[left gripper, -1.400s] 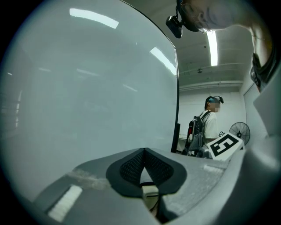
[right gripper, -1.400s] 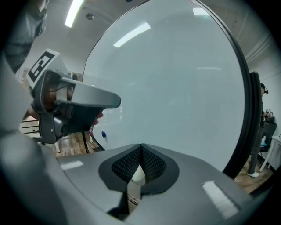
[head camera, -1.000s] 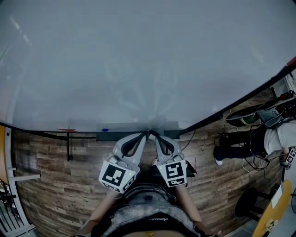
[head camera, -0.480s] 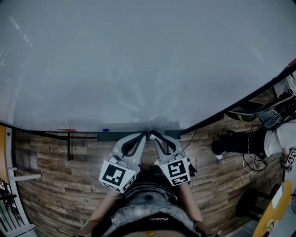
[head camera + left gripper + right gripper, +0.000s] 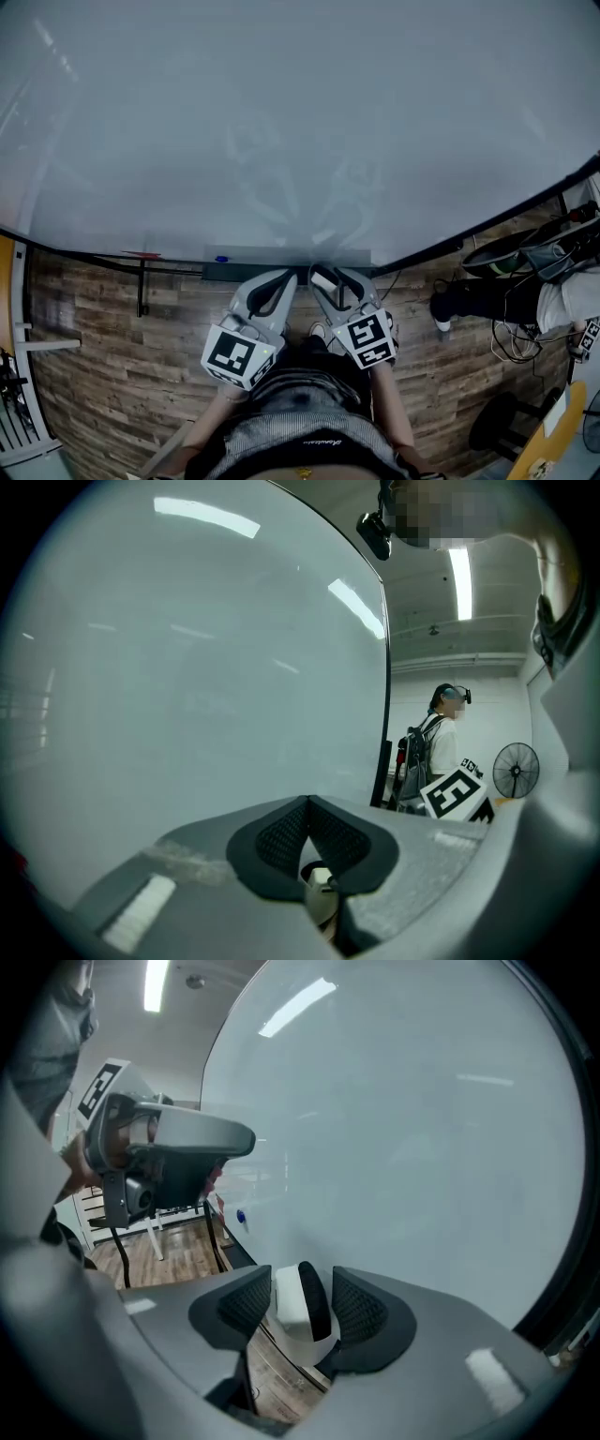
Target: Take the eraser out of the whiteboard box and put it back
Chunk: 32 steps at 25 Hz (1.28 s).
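Note:
The whiteboard box [image 5: 246, 271] is a dark tray along the board's lower edge. The eraser [image 5: 324, 279], white with a black felt face [image 5: 298, 1302], stands at the tray between the jaws of my right gripper [image 5: 325, 274]. Those jaws have just been opening and now stand apart around the eraser [image 5: 300, 1309], with a gap on the felt side. My left gripper [image 5: 290, 277] is just left of it, pointing at the tray, and its pads meet with nothing between them [image 5: 307, 841].
The big whiteboard [image 5: 281, 131] fills the space ahead. A blue marker [image 5: 221, 259] lies at the tray's left end and a red one [image 5: 142, 254] further left. A person [image 5: 441, 738] stands beyond the board's right edge, with cables and bags [image 5: 525, 244] on the wood floor.
The right gripper's jaws have spread apart, and the white eraser now shows between them at the tray. The left gripper has kept still.

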{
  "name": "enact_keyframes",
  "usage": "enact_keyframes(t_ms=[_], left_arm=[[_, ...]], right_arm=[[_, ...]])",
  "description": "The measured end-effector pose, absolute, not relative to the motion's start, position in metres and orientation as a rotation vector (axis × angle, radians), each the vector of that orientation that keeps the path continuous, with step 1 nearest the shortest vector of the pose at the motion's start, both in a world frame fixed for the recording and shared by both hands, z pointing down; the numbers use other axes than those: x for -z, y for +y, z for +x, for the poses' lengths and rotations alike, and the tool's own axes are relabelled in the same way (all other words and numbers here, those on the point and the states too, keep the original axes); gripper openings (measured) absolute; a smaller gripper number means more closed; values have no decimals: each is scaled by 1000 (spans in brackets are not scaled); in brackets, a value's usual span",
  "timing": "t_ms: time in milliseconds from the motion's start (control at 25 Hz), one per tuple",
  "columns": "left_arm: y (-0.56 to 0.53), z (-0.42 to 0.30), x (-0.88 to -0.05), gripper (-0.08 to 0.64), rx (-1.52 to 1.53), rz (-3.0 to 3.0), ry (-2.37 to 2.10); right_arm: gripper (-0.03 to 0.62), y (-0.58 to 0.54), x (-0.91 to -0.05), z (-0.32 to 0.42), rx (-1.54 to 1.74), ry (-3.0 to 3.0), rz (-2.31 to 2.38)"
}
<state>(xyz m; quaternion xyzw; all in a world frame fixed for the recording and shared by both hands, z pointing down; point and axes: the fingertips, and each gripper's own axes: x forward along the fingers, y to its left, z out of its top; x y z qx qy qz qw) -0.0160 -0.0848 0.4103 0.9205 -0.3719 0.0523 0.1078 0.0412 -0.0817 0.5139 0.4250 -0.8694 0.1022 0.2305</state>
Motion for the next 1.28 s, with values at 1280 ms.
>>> enact_keyframes(t_ms=[1280], left_arm=[[-86, -21, -412, 2, -163, 2665, -1160]], right_arm=[[169, -88, -530, 40, -331, -2392, 1121]])
